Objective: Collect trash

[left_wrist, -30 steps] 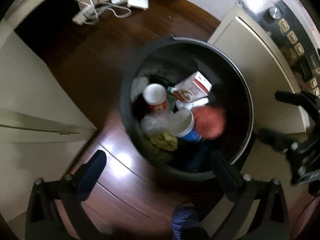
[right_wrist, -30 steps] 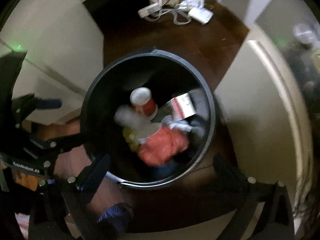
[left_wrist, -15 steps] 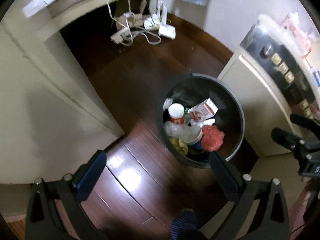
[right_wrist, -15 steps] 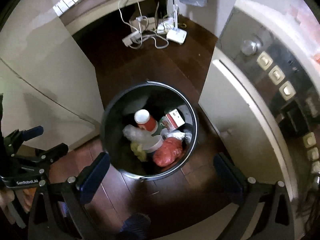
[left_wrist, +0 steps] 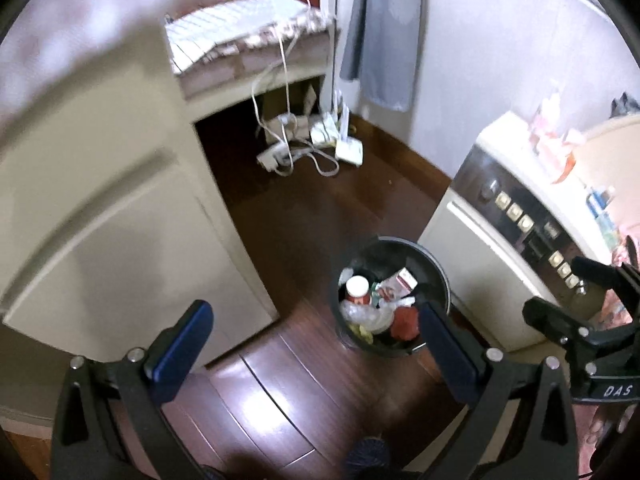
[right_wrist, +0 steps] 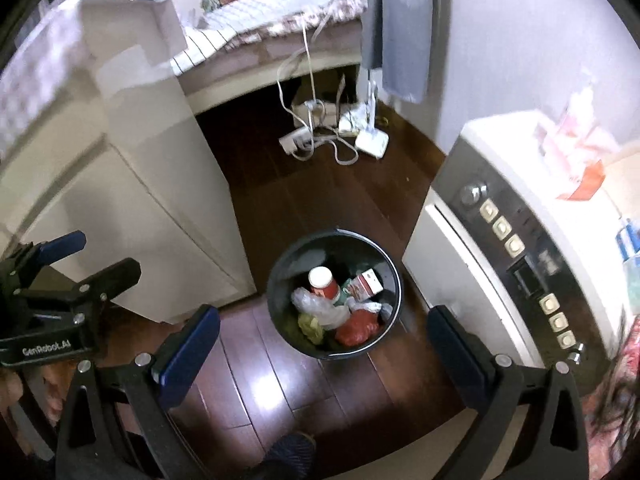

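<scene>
A round black trash bin (left_wrist: 440,276) (right_wrist: 276,280) stands on the dark wood floor, far below both grippers. It holds a red-and-white cup (right_wrist: 321,280), a red-and-white carton (right_wrist: 366,283), clear plastic (right_wrist: 316,306), a yellow-green scrap (right_wrist: 310,326) and a red crumpled bag (right_wrist: 356,326) (left_wrist: 402,320). My left gripper (left_wrist: 312,344) is open and empty, high above the floor left of the bin. My right gripper (right_wrist: 324,354) is open and empty, above the bin's near rim. Each gripper shows in the other's view, the right one (left_wrist: 576,304) and the left one (right_wrist: 60,264).
A cream cabinet (left_wrist: 100,240) stands left of the bin. A white appliance with a dark button panel (right_wrist: 516,248) stands right of it. Cables and a power strip (right_wrist: 320,140) lie on the floor under a desk at the back. A grey cloth (left_wrist: 380,32) hangs on the wall.
Both grippers have risen well away from the bin, which now looks much smaller. The red bag has settled inside it. Both grippers stay open.
</scene>
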